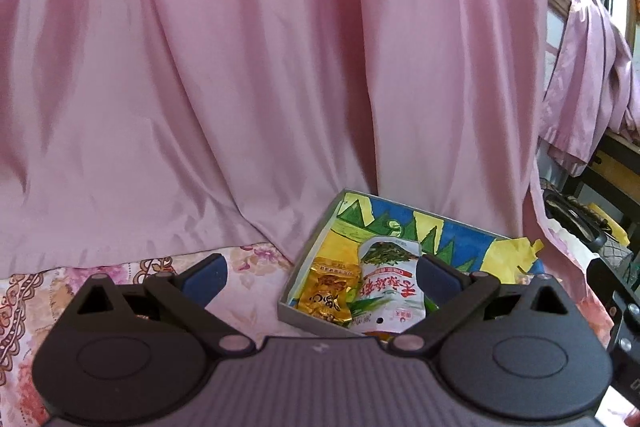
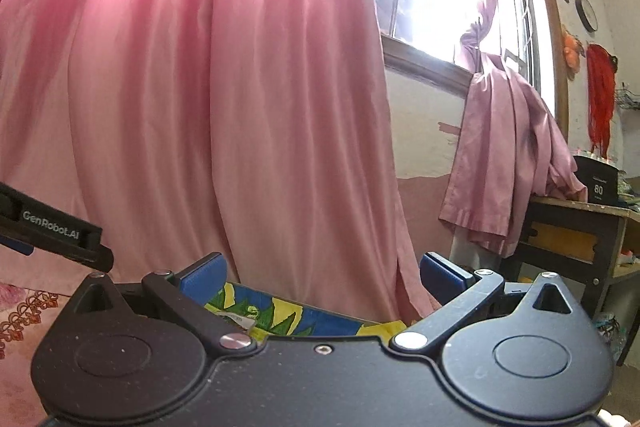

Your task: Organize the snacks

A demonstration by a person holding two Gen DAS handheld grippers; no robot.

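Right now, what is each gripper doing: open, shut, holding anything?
Left gripper: open, holding nothing; snack box lies beyond it.
Right gripper: open, holding nothing.

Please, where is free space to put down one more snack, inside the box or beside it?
Free: the floral cloth left of the box, up to the pink curtain. The box's far half is bare. Crowded: its near part, with the gold packet and white packet.

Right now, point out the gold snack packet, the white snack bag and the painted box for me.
gold snack packet (image 1: 329,294), left wrist view, middle of its crinkled front.
white snack bag (image 1: 386,277), left wrist view, its printed front.
painted box (image 1: 308,255), left wrist view, its grey left wall.
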